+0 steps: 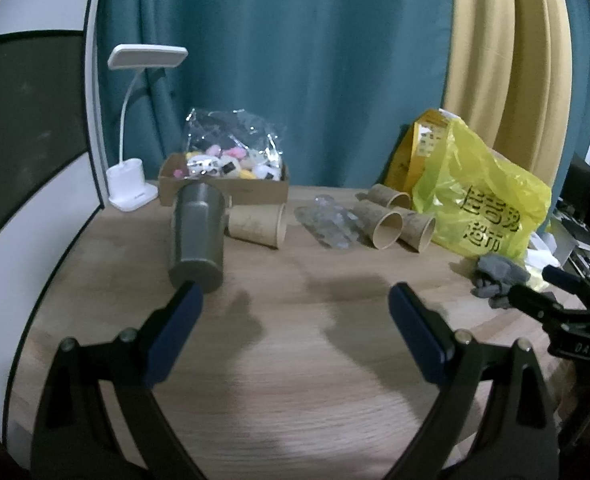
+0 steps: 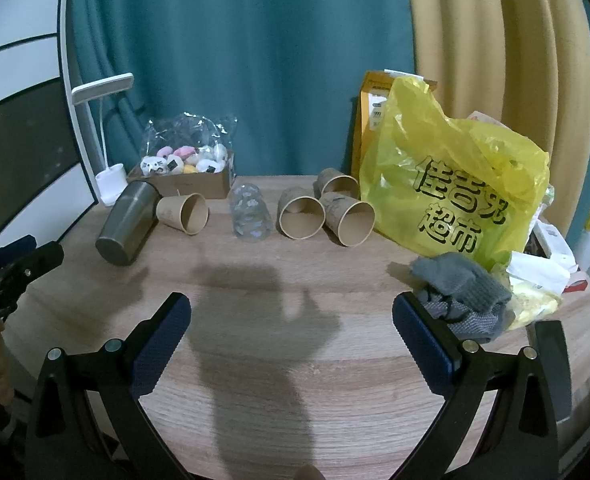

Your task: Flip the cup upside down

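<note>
A grey metal cup [image 1: 197, 238] lies on its side on the wooden table [image 1: 295, 360], base toward me; it also shows in the right wrist view [image 2: 129, 222]. A brown paper cup [image 1: 259, 225] [image 2: 183, 213] lies beside it. A clear plastic cup [image 1: 329, 227] [image 2: 250, 214] lies in the middle. Three more paper cups [image 1: 391, 220] [image 2: 327, 212] lie on their sides to the right. My left gripper [image 1: 295, 304] is open and empty, its left fingertip just in front of the metal cup. My right gripper [image 2: 291, 312] is open and empty above the table's front.
A cardboard box of small toys [image 1: 223, 184] [image 2: 187, 176] and a white desk lamp [image 1: 131, 188] stand at the back left. A yellow plastic bag [image 1: 483, 200] [image 2: 451, 184] and grey gloves [image 2: 459, 292] sit at the right. Curtains hang behind.
</note>
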### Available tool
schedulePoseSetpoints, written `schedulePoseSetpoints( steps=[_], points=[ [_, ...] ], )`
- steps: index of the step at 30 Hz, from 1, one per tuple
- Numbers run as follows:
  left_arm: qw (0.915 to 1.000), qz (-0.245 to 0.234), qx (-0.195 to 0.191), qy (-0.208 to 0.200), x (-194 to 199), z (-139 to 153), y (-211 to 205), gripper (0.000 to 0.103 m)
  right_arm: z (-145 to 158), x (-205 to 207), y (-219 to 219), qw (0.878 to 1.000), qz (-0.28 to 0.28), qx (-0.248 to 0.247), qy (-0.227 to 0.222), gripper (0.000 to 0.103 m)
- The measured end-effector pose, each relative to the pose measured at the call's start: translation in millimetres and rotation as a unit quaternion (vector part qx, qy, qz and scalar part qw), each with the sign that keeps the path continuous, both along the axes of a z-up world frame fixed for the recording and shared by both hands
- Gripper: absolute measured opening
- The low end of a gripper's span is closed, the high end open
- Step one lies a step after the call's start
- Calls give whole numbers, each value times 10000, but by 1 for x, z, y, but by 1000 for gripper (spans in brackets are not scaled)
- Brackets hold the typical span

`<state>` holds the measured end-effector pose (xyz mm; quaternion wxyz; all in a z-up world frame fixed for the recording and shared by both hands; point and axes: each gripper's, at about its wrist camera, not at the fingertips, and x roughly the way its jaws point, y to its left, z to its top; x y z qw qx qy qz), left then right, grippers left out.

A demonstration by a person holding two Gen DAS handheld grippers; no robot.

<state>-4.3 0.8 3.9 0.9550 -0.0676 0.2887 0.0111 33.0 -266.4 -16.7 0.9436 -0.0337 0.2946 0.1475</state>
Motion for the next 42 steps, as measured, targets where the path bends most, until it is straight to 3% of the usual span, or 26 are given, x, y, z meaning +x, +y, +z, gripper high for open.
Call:
schedulePoseSetpoints(
  steps=[30, 42],
  points=[
    [9999, -49, 18, 118, 8, -10, -2, 95, -11, 3, 5, 10000, 8, -9, 37, 102],
    [9980, -291, -57, 558, 63, -16, -6, 95, -28, 35, -2, 9994, -71, -18, 349, 102]
  ],
)
